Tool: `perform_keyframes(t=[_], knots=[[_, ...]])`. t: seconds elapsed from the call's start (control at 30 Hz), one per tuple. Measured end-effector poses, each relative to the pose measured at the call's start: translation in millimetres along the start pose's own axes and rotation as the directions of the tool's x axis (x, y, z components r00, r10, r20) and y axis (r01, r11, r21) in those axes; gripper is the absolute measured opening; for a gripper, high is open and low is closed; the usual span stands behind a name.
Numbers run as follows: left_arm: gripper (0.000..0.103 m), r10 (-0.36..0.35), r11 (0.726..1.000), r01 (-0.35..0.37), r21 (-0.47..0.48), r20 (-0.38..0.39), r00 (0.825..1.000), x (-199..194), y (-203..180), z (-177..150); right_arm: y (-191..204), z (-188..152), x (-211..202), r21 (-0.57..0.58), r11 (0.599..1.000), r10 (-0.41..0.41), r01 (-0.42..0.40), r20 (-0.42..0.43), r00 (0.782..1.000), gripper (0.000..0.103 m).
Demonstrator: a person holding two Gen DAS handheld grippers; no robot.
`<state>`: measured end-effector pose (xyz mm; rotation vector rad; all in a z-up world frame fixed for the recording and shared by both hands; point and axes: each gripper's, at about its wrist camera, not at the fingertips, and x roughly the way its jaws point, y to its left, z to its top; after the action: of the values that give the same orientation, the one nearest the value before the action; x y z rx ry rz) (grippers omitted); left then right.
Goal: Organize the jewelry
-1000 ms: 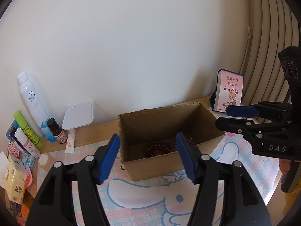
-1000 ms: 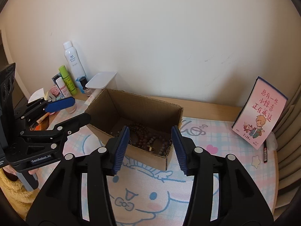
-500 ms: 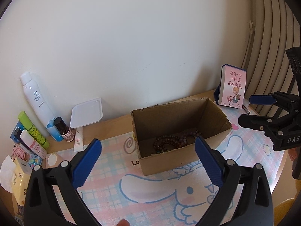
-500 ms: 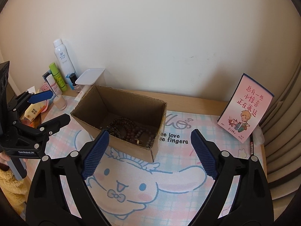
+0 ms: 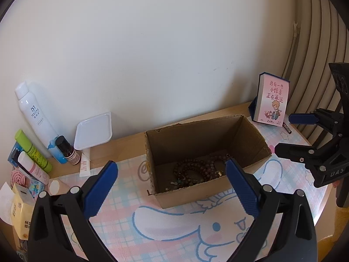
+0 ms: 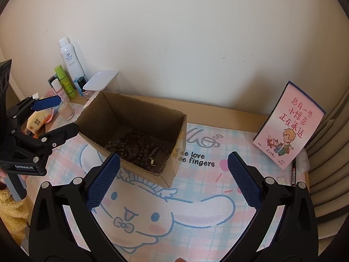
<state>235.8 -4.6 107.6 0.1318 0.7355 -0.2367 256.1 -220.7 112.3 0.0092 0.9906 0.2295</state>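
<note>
The counter (image 5: 122,146) is a light wood surface against a white wall, mostly covered by a pink-and-blue checked mat (image 6: 196,207) printed with a long-eared cartoon dog. On the mat, at 12 o'clock from both cameras, sits an open cardboard box (image 5: 205,150), its flaps gone and its top edge ragged. The jewelry (image 5: 196,171), a tangle of dark beaded strands with a small gold-coloured piece, lies on the box floor toward the near wall; it appears in the right wrist view too (image 6: 136,148).

At 2 o'clock in the left wrist view a pink book (image 5: 272,100) with a cartoon boy on the cover stands upright against the wall, well apart from the box. At 10 o'clock a tall white spray can (image 5: 35,118) stands among a green tube, a small dark bottle (image 5: 68,150) and a white tray (image 5: 93,131) leaning on the wall.

The left tool (image 5: 172,187) hovers above the mat, its blue-padded jaws spread wide and empty, framing the box. The right tool (image 6: 173,181) hangs likewise over the mat, spread wide, holding nothing, the box just beyond its left finger.
</note>
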Motion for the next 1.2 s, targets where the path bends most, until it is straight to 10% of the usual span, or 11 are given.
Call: perform_keyframes(t=[1.2], knots=[[0.098,0.011,1.000,-0.010,0.029,-0.014,1.000,-7.0,-3.0,-2.0,1.8,-4.1,-7.3,-0.012,0.999,0.031,-0.031,0.001,1.000,0.094]])
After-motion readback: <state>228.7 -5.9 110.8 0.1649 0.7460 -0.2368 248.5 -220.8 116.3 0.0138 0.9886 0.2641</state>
